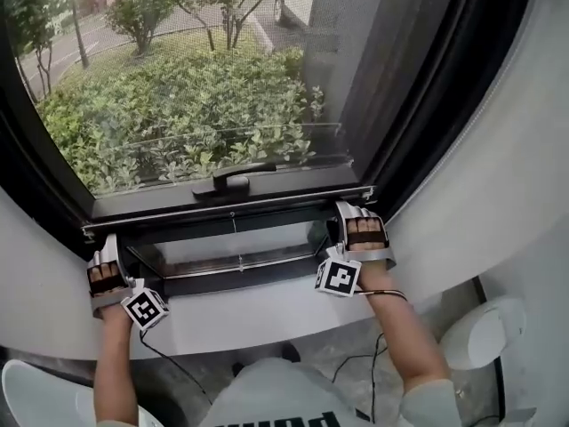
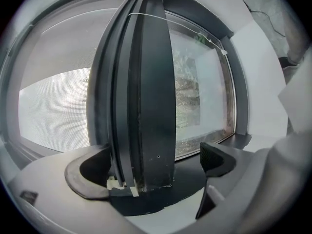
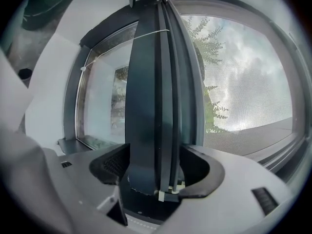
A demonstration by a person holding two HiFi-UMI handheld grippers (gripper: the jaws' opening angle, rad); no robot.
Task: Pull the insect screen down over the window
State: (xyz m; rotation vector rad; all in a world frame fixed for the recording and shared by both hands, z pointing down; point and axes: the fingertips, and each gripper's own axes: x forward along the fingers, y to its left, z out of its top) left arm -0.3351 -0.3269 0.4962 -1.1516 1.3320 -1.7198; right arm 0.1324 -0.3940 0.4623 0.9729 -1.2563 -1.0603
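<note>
The insect screen's mesh covers the window, with green bushes showing behind it. Its dark bottom bar runs across low in the frame. My left gripper is at the bar's left end and my right gripper at its right end. In the left gripper view the bar stands between the jaws of my left gripper; one jaw rests against it, and the other pad is apart. In the right gripper view my right gripper has both jaws pressed on the bar.
A dark handle sits just above the bar's middle. Black window frame runs up the right side. Below the opening lies a white sill. A white rounded object and thin cables are on the floor at lower right.
</note>
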